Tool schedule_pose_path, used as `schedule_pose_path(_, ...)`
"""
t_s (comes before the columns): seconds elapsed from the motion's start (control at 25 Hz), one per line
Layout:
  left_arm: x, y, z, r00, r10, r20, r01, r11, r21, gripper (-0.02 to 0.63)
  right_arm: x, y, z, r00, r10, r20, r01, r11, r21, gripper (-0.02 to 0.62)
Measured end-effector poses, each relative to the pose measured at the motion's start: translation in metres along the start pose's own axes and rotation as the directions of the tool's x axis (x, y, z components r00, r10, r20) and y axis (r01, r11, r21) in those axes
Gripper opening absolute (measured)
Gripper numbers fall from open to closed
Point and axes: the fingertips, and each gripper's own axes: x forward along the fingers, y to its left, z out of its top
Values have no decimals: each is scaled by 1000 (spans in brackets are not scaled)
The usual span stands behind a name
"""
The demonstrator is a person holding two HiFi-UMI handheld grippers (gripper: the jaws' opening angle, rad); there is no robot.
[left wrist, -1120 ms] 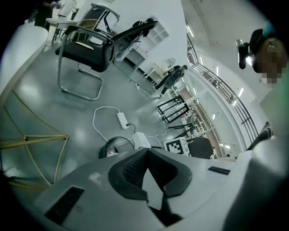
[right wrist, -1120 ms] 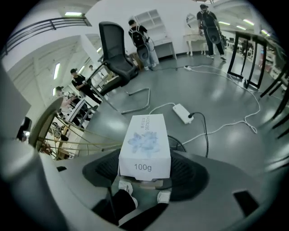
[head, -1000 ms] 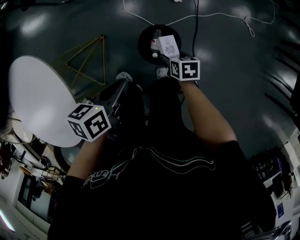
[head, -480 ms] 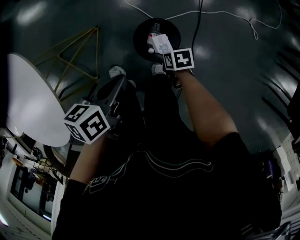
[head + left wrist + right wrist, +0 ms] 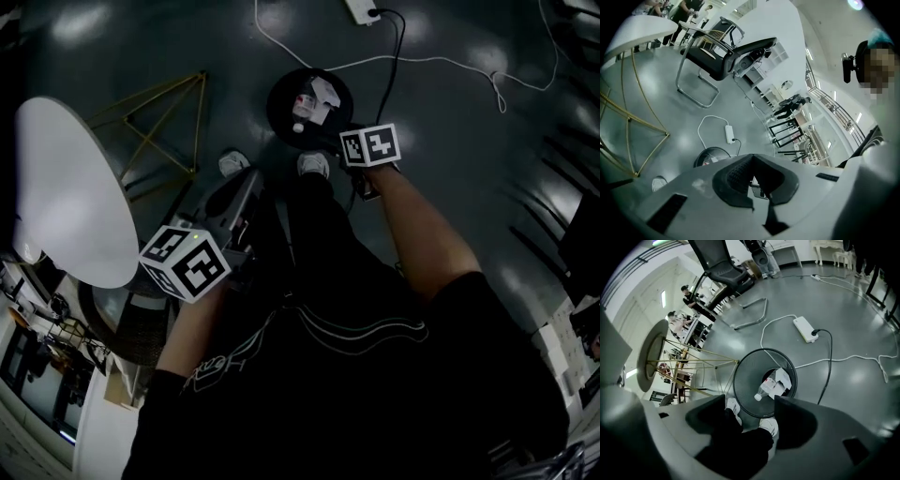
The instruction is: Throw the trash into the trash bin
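Note:
A black mesh trash bin [image 5: 281,94] stands on the dark floor just past the person's feet. Inside it lie a clear plastic bottle [image 5: 302,105] and a white carton [image 5: 325,94]. My right gripper [image 5: 367,148] hangs at the bin's near right rim, pointing steeply down. In the right gripper view the bin [image 5: 743,376], the bottle [image 5: 765,390] and the carton [image 5: 782,379] show beyond the right gripper [image 5: 750,404], which is open and holds nothing. My left gripper [image 5: 246,183] is low at the left, shut and empty. In the left gripper view the bin [image 5: 710,154] peeks over the shut left gripper [image 5: 752,176].
A round white table [image 5: 66,197] on a gold wire frame [image 5: 159,122] stands to the left. A power strip [image 5: 366,9] and cables [image 5: 450,61] lie on the floor beyond the bin. The person's shoes [image 5: 314,164] touch the bin's near side. An office chair [image 5: 726,51] stands farther off.
The white carton that was at my right gripper's tip over the bin now lies inside it. The right gripper has drawn back toward the person. The left gripper shifted slightly.

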Motion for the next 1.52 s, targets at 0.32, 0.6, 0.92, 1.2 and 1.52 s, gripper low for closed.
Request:
schedule_pose_path(0.32, -38, -42, 26, 996, -3, 85, -1, 999, 46, 6, -119, 66, 62, 947, 202, 249, -158, 970, -183, 326)
schedule_pose_path(0.6, -62, -84, 43, 987, -96, 133, 81, 990, 116, 6, -243, 165, 93, 838, 349, 420, -153, 889, -433, 52)
schedule_pose_path(0.92, -157, -186, 60, 908, -344, 240, 247, 900, 359, 6, -384, 291, 66, 731, 509, 454, -66, 715, -696, 38)
schedule_pose_path(1.2, -278, -252, 16, 868, -424, 259, 226, 802, 553, 6, -463, 399, -23, 682, 544, 489, 34, 644, -764, 38)
schedule_pose_path(1.52, -395, -279, -39, 819, -475, 323, 155, 724, 672, 6, -505, 493, -109, 543, 643, 540, 46, 619, -784, 38)
